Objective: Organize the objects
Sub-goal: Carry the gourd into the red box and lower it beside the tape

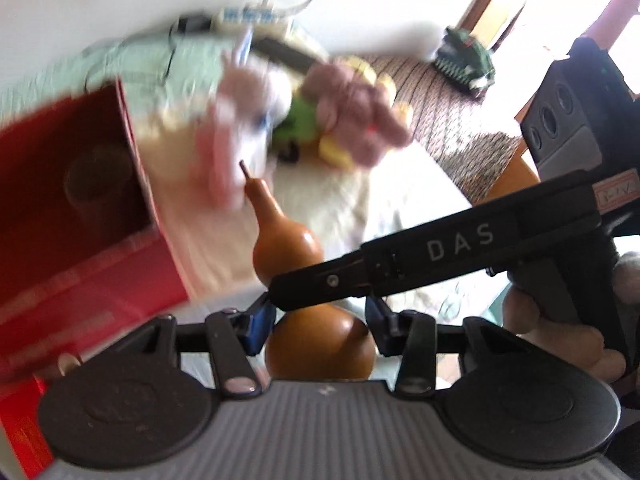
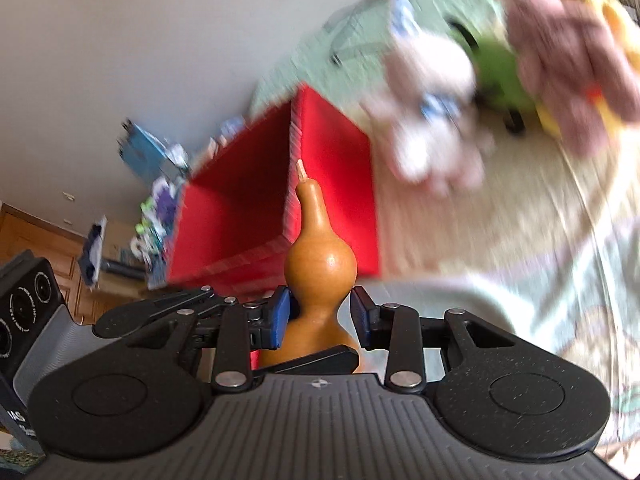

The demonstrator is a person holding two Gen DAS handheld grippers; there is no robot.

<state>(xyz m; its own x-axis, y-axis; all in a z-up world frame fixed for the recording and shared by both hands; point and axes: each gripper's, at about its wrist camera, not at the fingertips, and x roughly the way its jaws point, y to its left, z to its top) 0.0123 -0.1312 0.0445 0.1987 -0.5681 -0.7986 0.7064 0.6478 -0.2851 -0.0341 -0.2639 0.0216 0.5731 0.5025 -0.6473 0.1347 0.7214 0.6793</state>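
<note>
In the left wrist view, the gourd (image 1: 320, 344) is sitting between the blue pads of the left gripper (image 1: 318, 320), which look pressed to its lower bulb, though the right gripper (image 1: 400, 272) is crossing in front and hiding the waist, so I cannot tell how firmly. The red box (image 1: 80, 216) is standing open just left of the gourd, likely its destination; blurred plush toys (image 1: 352, 116) are lying beyond the gourd. In the right wrist view, the right gripper (image 2: 320, 312) is bracketing the gourd (image 2: 320, 268) at its waist, left pad touching, right pad a sliver apart, so cannot tell if it is clamping. The red box (image 2: 280, 208) is gaping directly behind the gourd, stem pointing toward it.
</note>
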